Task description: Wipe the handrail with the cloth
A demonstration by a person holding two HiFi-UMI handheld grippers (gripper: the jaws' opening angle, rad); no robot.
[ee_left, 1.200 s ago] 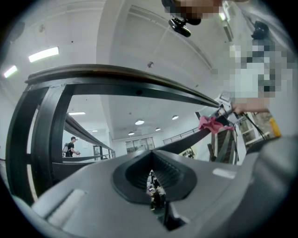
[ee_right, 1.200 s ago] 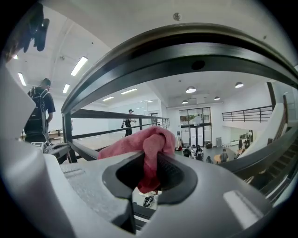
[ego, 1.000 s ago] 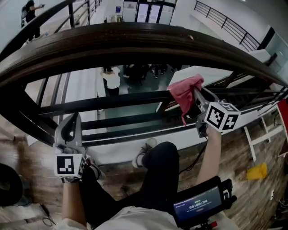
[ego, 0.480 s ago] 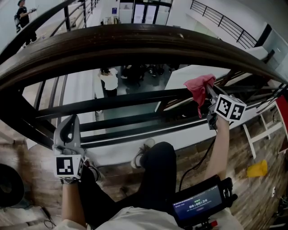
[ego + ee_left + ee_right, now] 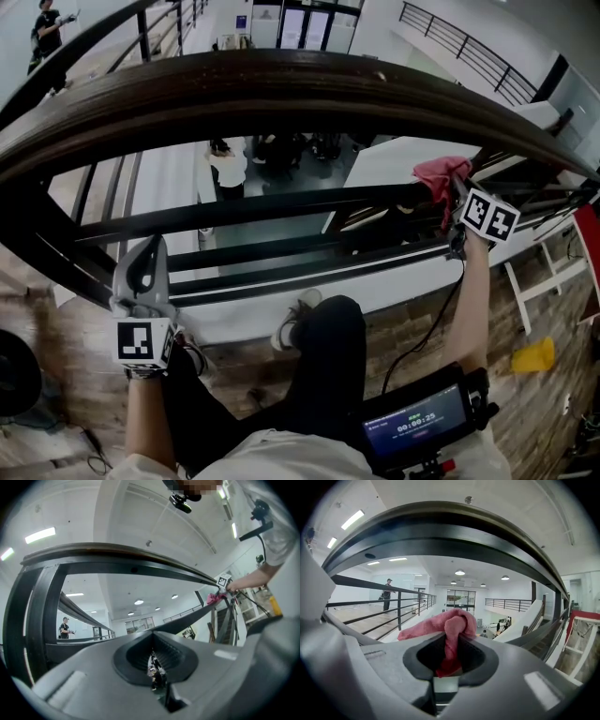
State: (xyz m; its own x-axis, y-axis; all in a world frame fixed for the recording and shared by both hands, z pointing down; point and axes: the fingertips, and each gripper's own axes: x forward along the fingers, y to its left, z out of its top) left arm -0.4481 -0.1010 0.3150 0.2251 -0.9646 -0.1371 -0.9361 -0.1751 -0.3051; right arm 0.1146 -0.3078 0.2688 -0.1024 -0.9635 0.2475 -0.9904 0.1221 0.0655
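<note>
Pinching the pink cloth in our right gripper at the frame's right, just beneath the handrail, we hold our left gripper narrow and empty at lower left.

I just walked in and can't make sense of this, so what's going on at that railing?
A person is working at a dark wooden handrail with tongs in each hand. The right tongs are shut on a pink cloth, held up just under the rail's right stretch; whether the cloth touches the wood is unclear. The left tongs hang low on the left, shut and empty, beside the lower bars.
</note>
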